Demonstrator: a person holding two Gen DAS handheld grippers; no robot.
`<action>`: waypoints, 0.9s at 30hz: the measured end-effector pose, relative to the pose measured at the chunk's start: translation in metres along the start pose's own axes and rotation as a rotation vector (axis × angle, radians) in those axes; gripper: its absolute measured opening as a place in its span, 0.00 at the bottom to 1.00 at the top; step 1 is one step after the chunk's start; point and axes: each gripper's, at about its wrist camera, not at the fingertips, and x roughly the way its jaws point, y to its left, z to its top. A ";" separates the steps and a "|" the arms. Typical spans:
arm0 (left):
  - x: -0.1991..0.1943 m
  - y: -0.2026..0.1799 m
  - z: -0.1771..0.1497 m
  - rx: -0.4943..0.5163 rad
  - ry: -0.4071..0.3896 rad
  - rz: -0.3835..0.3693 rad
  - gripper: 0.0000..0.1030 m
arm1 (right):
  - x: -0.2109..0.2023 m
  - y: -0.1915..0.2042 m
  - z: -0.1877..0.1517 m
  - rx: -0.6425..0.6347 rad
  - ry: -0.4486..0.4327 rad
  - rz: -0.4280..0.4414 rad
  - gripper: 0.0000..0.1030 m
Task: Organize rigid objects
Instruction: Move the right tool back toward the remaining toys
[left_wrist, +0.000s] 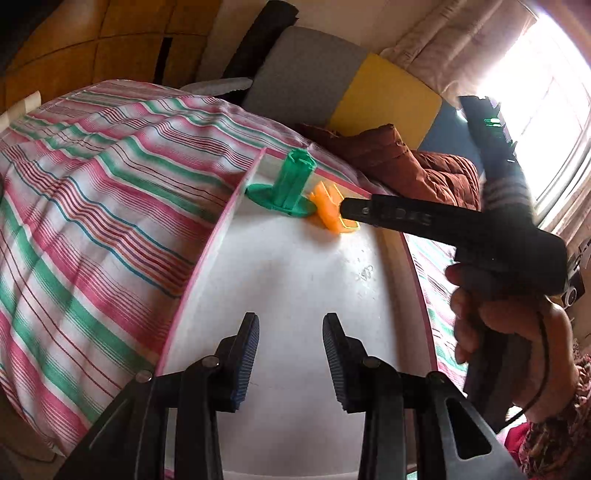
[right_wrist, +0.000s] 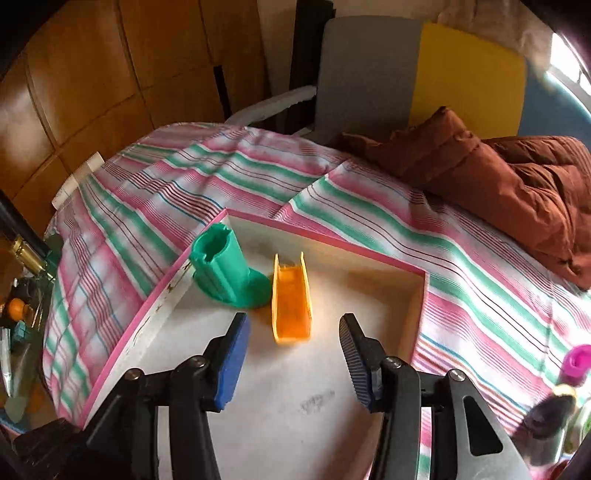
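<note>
Two spread, empty tools hover over the pink-rimmed tray (right_wrist: 325, 236) holding a green spool (right_wrist: 225, 269) beside an orange channel (right_wrist: 291, 302).

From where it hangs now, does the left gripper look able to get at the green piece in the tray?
Probably yes. The left gripper is open and empty above the white tray, and bare tray floor lies between it and the green piece. The right gripper and orange piece sit just right of that path.
</note>
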 end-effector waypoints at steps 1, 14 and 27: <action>0.001 -0.001 -0.001 -0.004 0.007 -0.010 0.35 | -0.005 0.000 -0.003 0.000 0.001 -0.004 0.51; -0.005 -0.031 -0.017 0.082 0.016 -0.042 0.35 | -0.068 -0.032 -0.064 0.074 0.008 -0.070 0.63; -0.015 -0.081 -0.053 0.260 0.037 -0.105 0.35 | -0.132 -0.092 -0.139 0.134 0.006 -0.219 0.63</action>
